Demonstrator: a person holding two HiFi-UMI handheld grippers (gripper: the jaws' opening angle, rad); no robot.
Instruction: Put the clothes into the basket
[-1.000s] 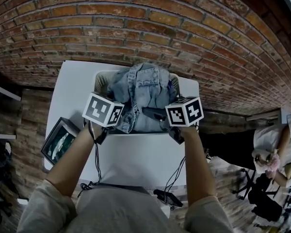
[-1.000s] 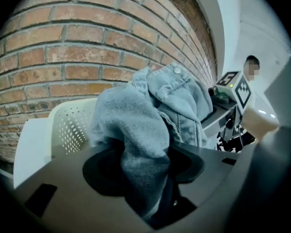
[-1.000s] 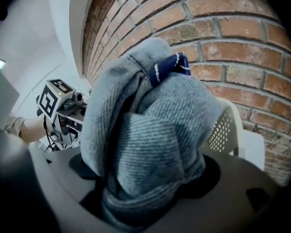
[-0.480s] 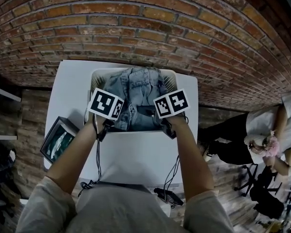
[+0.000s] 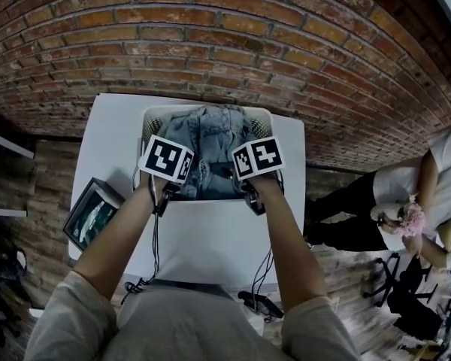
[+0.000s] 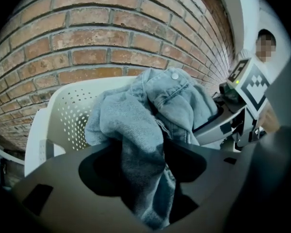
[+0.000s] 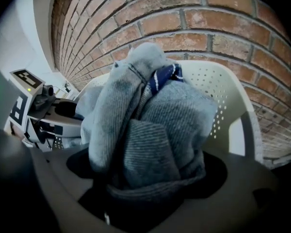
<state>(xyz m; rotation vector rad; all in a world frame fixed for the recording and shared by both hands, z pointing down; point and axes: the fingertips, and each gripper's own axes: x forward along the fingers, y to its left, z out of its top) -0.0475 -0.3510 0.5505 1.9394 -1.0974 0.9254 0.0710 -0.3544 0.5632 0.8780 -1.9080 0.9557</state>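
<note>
Denim fills the middle of the scene: a pale blue denim jacket (image 5: 209,138) lies heaped in a white perforated plastic laundry basket (image 5: 152,116), spilling up above the rim. The basket stands at the far edge of a white table (image 5: 210,239), hard against a red brick wall (image 5: 225,36) that closes off the whole far side of the room. The near half of the tabletop is bare white, with thin black cables (image 5: 155,250) trailing over it toward the person's body. A dark-framed flat panel (image 5: 92,215) sits tilted at the table's left edge, and a small black device (image 5: 260,304) lies at the near edge. Brown plank flooring (image 5: 49,179) shows to the left of the table. A person in a white top (image 5: 425,194) is off to the right, well apart from the table.

Both grippers are at the basket's near rim. The left gripper (image 6: 145,178) has a fold of the jacket running down through its jaws, which are easing apart with the cloth between them. The right gripper (image 7: 145,178) has a thick bunch of the same denim packed between its jaws, which are also spreading. A scrap of navy cloth with white stripes (image 7: 165,74) peeks out near the top of the heap.
</note>
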